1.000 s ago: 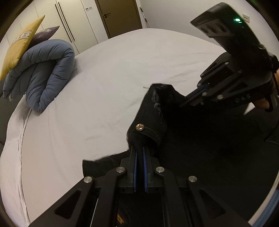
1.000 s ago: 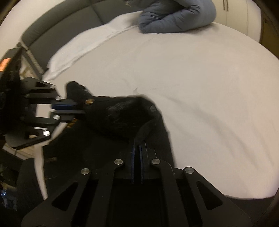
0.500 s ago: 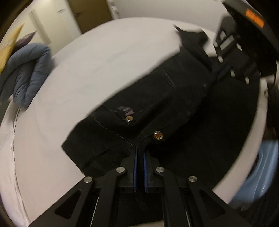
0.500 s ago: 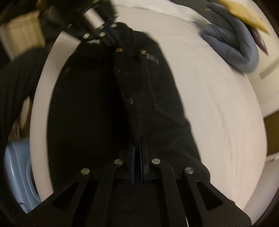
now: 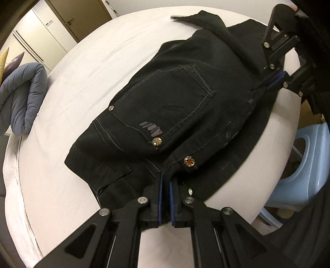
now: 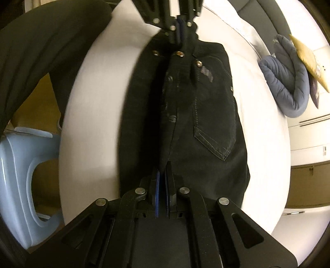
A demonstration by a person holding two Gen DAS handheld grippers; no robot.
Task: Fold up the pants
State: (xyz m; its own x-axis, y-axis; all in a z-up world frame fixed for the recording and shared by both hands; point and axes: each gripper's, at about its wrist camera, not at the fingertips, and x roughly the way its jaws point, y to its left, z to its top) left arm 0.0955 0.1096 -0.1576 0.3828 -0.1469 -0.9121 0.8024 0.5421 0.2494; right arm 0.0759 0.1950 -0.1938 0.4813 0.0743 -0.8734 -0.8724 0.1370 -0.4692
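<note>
The pants are lying folded lengthwise near the bed's right edge, stretched between the near left gripper and the far right gripper, both fingers clamping the cloth, so the next move is probably releasing and smoothing.

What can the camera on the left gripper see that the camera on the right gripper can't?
Only the left wrist view shows the brown door. Only the right wrist view shows the dark headboard behind the bed. Both show the black pants stretched over the white bed, the left gripper and right gripper each shut on the pants, the folded blue duvet, the yellow pillow and the light blue stool.
</note>
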